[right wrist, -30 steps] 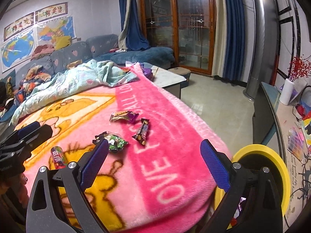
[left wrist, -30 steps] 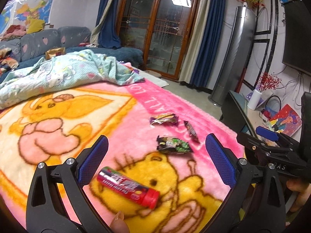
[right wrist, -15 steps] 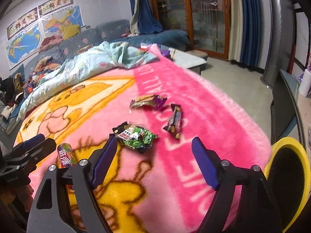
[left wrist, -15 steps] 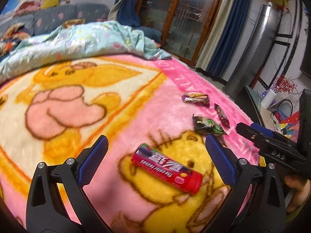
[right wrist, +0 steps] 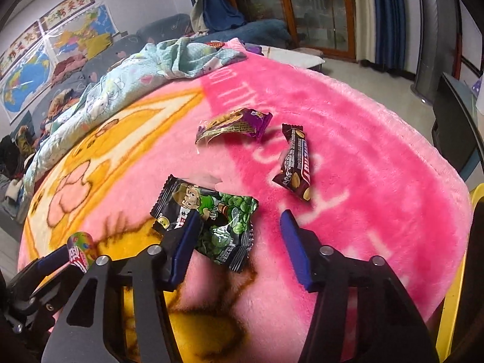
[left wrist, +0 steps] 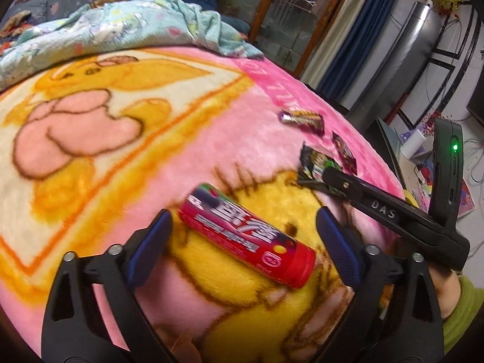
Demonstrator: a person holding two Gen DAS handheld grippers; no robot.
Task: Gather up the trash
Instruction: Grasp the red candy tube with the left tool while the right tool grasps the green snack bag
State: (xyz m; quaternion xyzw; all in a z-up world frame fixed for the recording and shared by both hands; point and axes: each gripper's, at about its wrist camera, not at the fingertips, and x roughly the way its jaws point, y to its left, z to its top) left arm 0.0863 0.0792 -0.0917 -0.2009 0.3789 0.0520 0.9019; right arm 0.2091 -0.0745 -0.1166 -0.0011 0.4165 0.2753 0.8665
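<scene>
A red candy tube (left wrist: 245,230) lies slantwise on the pink blanket (left wrist: 211,139), between the fingers of my left gripper (left wrist: 243,242). Its jaws are closing and the pads stand clear of the tube. My right gripper (right wrist: 240,239) is low over a green-and-black snack packet (right wrist: 217,211). Its jaws are closing too: the left finger lies over the packet, and the right pad is apart from it. A purple wrapper (right wrist: 233,124) and a brown chocolate-bar wrapper (right wrist: 295,163) lie farther back. In the left wrist view the right gripper's finger (left wrist: 332,177) rests at the packet (left wrist: 317,163).
A light blue quilt (right wrist: 136,81) is bunched at the blanket's far side, with a sofa behind it. A yellow bin rim (right wrist: 453,272) shows past the blanket's right edge. A dark low table (right wrist: 453,127) and bare floor lie to the right.
Both grippers have come down toward the blanket. The red tube now lies between the left fingers. The right jaws have narrowed from wide open and reached the green packet.
</scene>
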